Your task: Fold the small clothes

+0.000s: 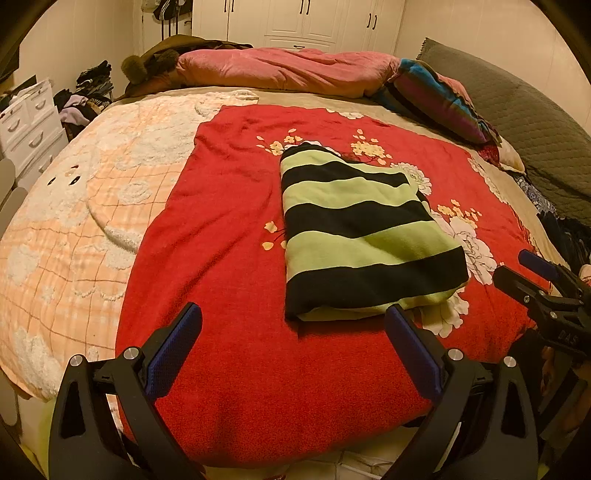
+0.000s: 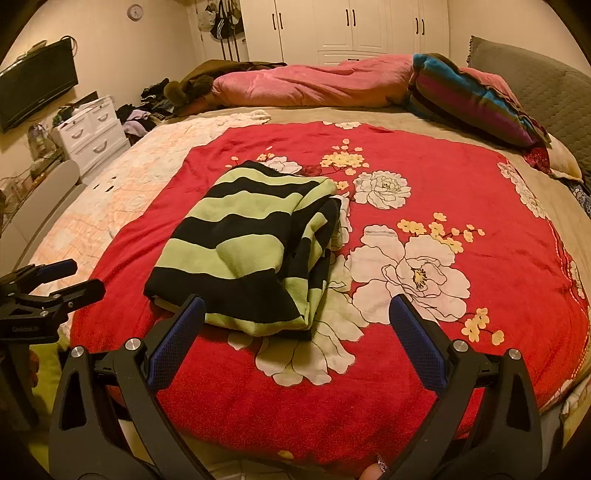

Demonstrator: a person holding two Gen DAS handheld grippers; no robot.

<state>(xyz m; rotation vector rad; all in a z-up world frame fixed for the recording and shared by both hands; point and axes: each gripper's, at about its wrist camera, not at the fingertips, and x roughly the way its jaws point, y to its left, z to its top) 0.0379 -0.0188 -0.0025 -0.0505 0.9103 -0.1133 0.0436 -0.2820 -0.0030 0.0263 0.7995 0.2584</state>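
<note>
Left gripper (image 1: pixel 293 319): fingers spread wide, nothing between them, blue pads (image 1: pixel 173 350) facing each other, held above the near part of the red floral blanket (image 1: pixel 229 229). Right gripper (image 2: pixel 297 314): also spread wide and empty, same blue pads (image 2: pixel 417 347).

Folded striped garment (image 1: pixel 364 236), green and black bands, lies flat on the red blanket just ahead of both sets of fingertips. In the left wrist view its near edge sits ahead of the gap and toward the right finger, which partly overlaps its near corner in the picture; contact cannot be told. In the right wrist view it lies ahead of the left finger, with the stacked fold layers visible on the side facing the gap.

Each gripper shows at the edge of the other's view, both off the garment.

Farther out: peach patterned blanket (image 1: pixel 70 221) left of the red one, pink duvet (image 1: pixel 280 70) bunched along the far edge, striped pillow (image 2: pixel 469 99) far right, grey headboard cushion (image 1: pixel 524 110). Beyond the bed, white wardrobes (image 2: pixel 351 29), white drawer unit (image 2: pixel 92 129), wall TV (image 2: pixel 37 81).
</note>
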